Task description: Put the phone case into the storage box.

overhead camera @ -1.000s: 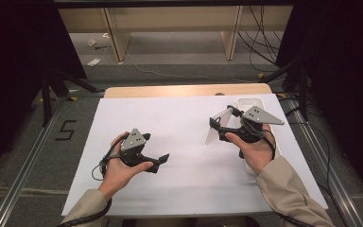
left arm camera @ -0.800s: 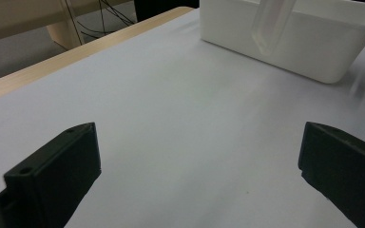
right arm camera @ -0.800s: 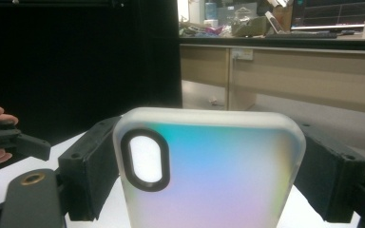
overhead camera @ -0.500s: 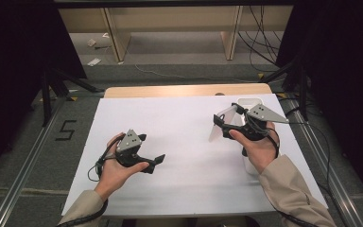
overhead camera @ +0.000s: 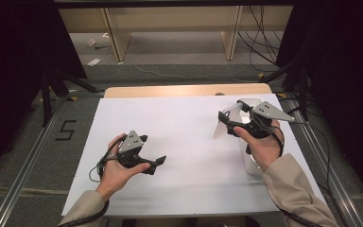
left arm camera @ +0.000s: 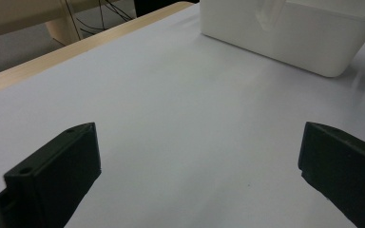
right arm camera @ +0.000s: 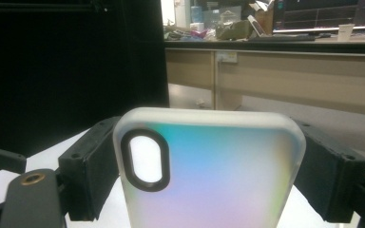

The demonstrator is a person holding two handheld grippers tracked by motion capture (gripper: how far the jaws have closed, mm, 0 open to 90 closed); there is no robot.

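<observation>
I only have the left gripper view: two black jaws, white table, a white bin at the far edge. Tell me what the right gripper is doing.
Observer: The right gripper is clamped on a phone case, one jaw on each long side.
Operator: Describe the case.
Observer: Frosted and iridescent, shading from blue to pink, with a dark-rimmed oval camera cutout near its top corner.
Operator: Say where it sits relative to the bin.
Observer: In the high view the case is held up off the white table, just left of the white bin, not inside it.
Operator: Report my own gripper.
Observer: The left gripper is low over the table near the person, jaws apart, nothing between them.
</observation>
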